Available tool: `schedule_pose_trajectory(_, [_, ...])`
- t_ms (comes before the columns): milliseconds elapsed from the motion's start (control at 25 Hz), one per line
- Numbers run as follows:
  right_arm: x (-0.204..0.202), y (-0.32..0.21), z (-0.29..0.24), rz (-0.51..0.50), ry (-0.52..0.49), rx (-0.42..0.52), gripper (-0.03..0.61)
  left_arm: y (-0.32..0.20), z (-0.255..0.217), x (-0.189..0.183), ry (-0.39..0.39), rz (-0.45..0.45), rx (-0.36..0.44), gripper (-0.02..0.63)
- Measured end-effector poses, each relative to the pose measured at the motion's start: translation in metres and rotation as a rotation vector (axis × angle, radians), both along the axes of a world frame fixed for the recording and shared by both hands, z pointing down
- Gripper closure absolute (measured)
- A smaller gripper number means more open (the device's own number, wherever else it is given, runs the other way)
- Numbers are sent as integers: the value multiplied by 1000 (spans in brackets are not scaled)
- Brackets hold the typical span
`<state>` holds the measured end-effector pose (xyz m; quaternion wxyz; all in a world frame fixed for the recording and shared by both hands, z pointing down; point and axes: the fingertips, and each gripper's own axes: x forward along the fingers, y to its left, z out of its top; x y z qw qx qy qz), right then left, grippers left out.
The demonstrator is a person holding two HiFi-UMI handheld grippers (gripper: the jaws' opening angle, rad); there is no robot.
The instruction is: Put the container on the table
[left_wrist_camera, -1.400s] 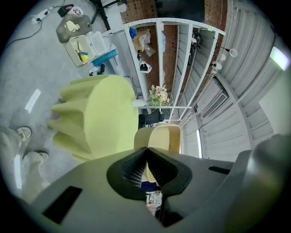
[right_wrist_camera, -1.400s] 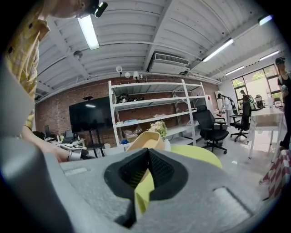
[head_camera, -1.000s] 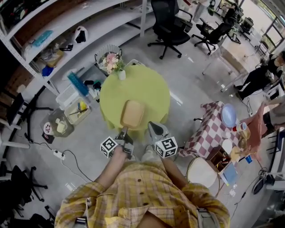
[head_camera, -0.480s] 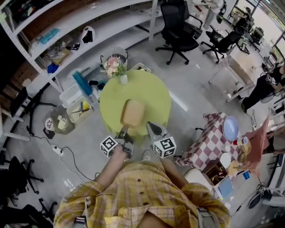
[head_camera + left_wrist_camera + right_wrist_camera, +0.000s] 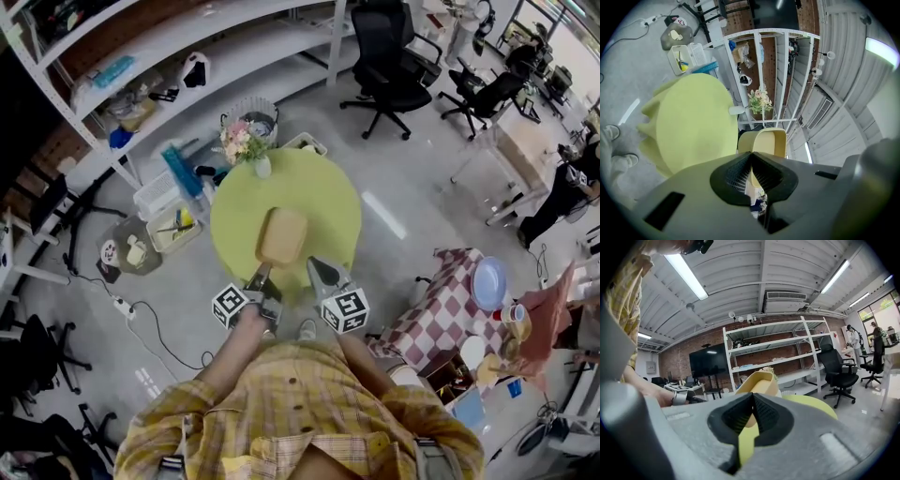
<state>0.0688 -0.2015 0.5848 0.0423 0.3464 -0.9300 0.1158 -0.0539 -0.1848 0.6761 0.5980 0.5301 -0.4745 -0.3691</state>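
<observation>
A tan, scoop-shaped container [image 5: 281, 236] hangs over the near half of a round table with a lime-green cloth [image 5: 323, 192]. My left gripper [image 5: 262, 278] is shut on its near-left end, and the right gripper [image 5: 317, 266] is shut on its near-right edge. In the left gripper view the container [image 5: 769, 142] rises just beyond the closed left gripper [image 5: 751, 157], with the table [image 5: 691, 124] to the left. The right gripper view shows the container [image 5: 759, 382] past the closed right gripper [image 5: 752, 399]; a yellow strip of it runs down between the jaws.
A small white vase [image 5: 262, 168] of flowers stands at the table's far edge. Storage bins [image 5: 161, 199] and a power strip [image 5: 122, 305] lie on the floor at the left. A checkered table [image 5: 439, 317] stands at the right, office chairs [image 5: 394, 61] behind, shelving [image 5: 178, 52] at the back left.
The head view has drifted, so the room slides slightly left and down. The container and both grippers keep the same hold and place over the table's near half.
</observation>
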Motion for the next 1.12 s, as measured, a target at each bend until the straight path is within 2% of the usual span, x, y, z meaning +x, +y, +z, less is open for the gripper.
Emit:
schedule_pose_trajectory(320, [-6,-3,4,-39,4,2,581,-4,2,0,1,-6,2,595])
schedule_pose_trajectory(680, [-16,-15,-6,-24,24,32,581,-20,1,-6,-17,32,2,595])
schedule_pose_trajectory(1120, [-22,-25,1,7,49,15,581,-44,20,-14,-5,63,-33,595])
